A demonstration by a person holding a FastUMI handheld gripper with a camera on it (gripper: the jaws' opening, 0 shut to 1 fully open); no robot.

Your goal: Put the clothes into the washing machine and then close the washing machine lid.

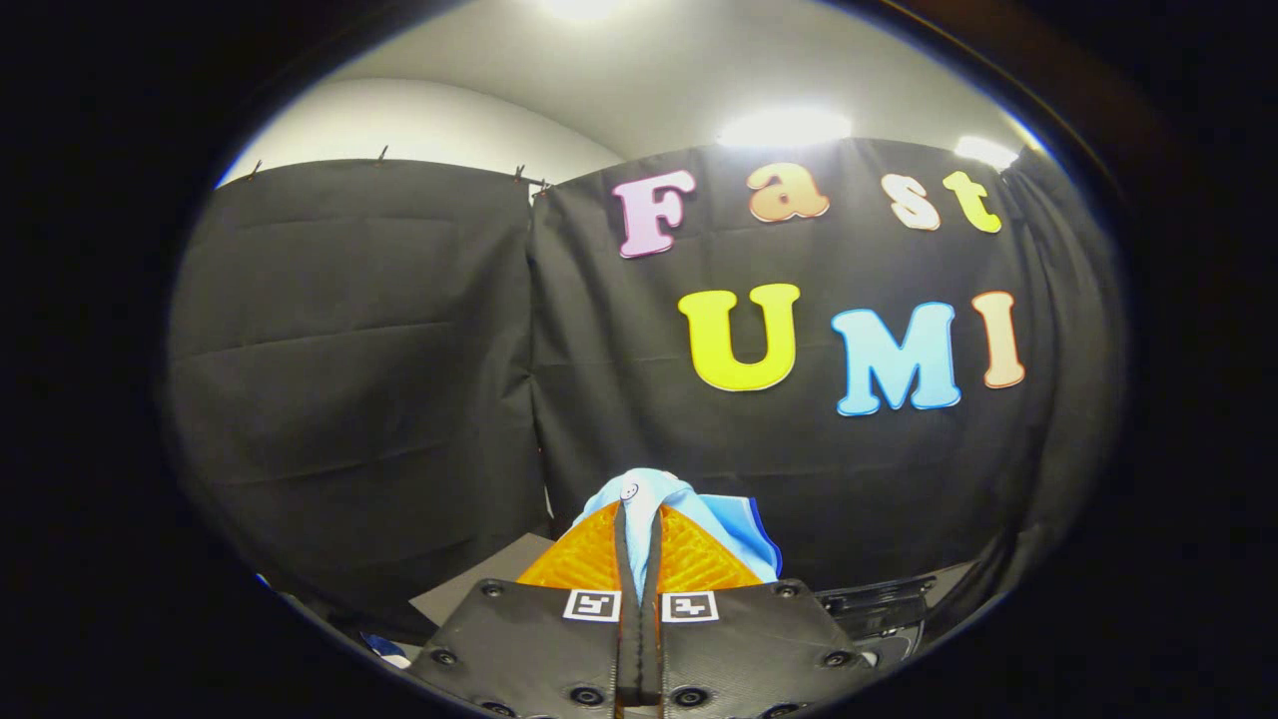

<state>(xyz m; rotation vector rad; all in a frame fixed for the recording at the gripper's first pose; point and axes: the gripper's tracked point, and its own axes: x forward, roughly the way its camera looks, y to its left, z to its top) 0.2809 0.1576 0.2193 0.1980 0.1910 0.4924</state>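
I have the gripper (639, 514) raised and facing the booth's black cloth wall (399, 379). Its two fingers (584, 559) are drawn almost together, with only a narrow slit left between them, and a fold of light blue garment (649, 494) is pinched in that slit. Both fingers press on the cloth, so I read the tongs as clamped on the garment rather than merely touching it.

The fabric bunches up over the fingertips and spills down the right finger's outer side, where a darker blue edge shows. On the bunched cloth just above the fingertips I can see a small white button (629, 490). How much of the garment hangs below the fingers I cannot tell, since the gripper body hides it.

Below and to the right of the fingers I see a dark, glossy moulded part (879, 604) that may belong to the washing machine; I cannot tell whether it is the lid or the rim, nor whether anything lies inside. Below and to the left of the fingers sits a flat grey surface (469, 589), with a scrap of blue and white cloth (384, 649) lower still, near the gripper body.

Overhead, beyond the cloth wall, bright ceiling lights (784, 128) glare on a pale ceiling.
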